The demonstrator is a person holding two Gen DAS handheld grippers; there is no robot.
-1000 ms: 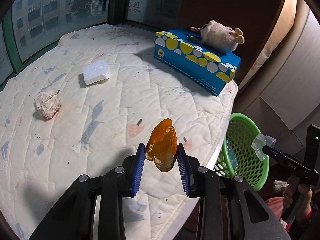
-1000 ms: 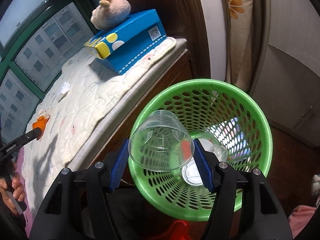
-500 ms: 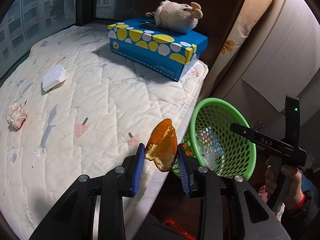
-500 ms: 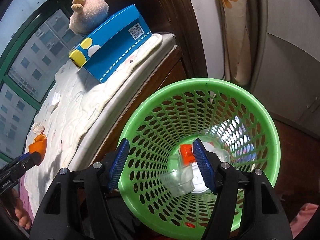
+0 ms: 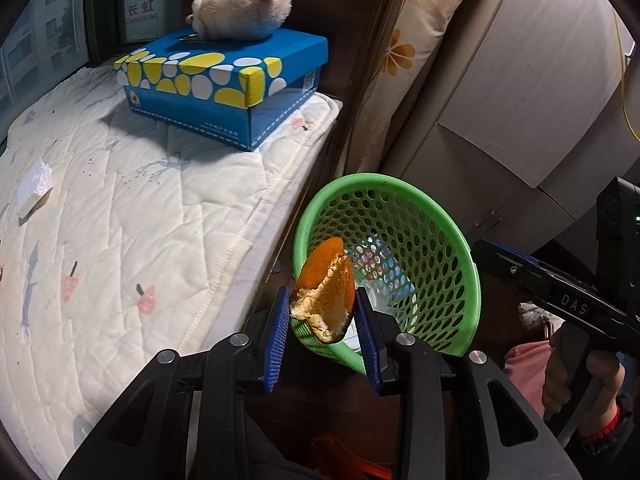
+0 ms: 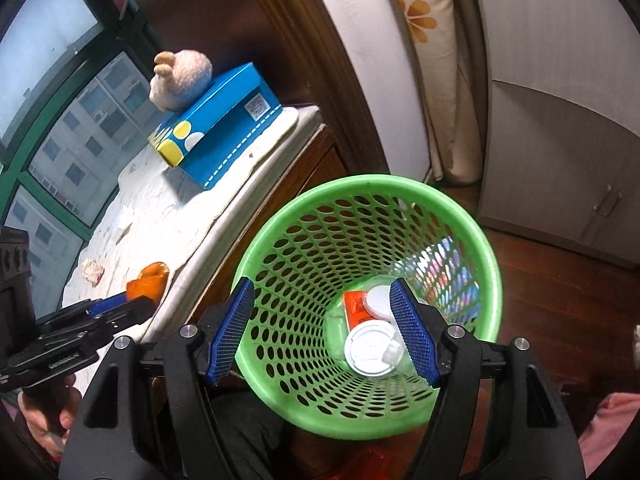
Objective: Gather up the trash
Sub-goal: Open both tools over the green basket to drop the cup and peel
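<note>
Quilted bedding covers the window ledge on the left, with a blue box and a plush toy at its far end. A green basket stands on the floor just beside the ledge. A second ago the right gripper clamped a clear cup over the basket; now its jaws stand open and empty, and the cup lies at the bottom among other litter. The left gripper, jaws closed on an orange peel, has swung from over the bedding to the basket's near rim. Releasing the peel looks like the next step. A foam block remains on the bedding, still to collect.
</note>
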